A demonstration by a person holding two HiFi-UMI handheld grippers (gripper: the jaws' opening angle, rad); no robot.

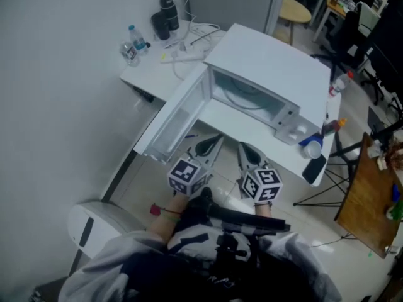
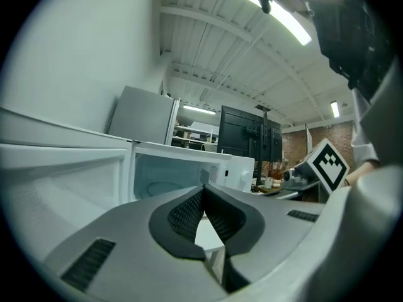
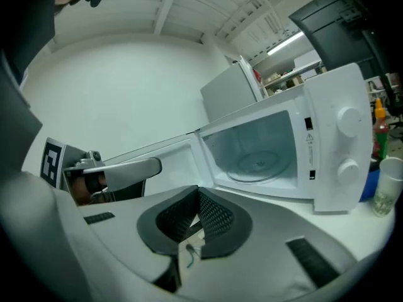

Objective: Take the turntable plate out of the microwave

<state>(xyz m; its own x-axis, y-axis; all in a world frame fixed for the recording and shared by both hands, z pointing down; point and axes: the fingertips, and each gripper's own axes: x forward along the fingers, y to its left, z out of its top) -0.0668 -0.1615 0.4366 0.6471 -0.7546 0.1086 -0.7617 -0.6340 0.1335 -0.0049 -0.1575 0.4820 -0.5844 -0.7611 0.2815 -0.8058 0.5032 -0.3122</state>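
While the left gripper (image 1: 211,145) and right gripper (image 1: 249,153) are both pressed together, holding nothing, the turntable plate (image 3: 258,164) lies flat on the floor of the open microwave (image 1: 264,61), ahead of them. Being round, it has no long axis; the right gripper appears nearer the opening

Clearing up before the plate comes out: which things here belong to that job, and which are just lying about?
Job: microwave, open door, turntable plate, left gripper, right gripper, both shut.
Lying about: water bottle, black flask, cables.
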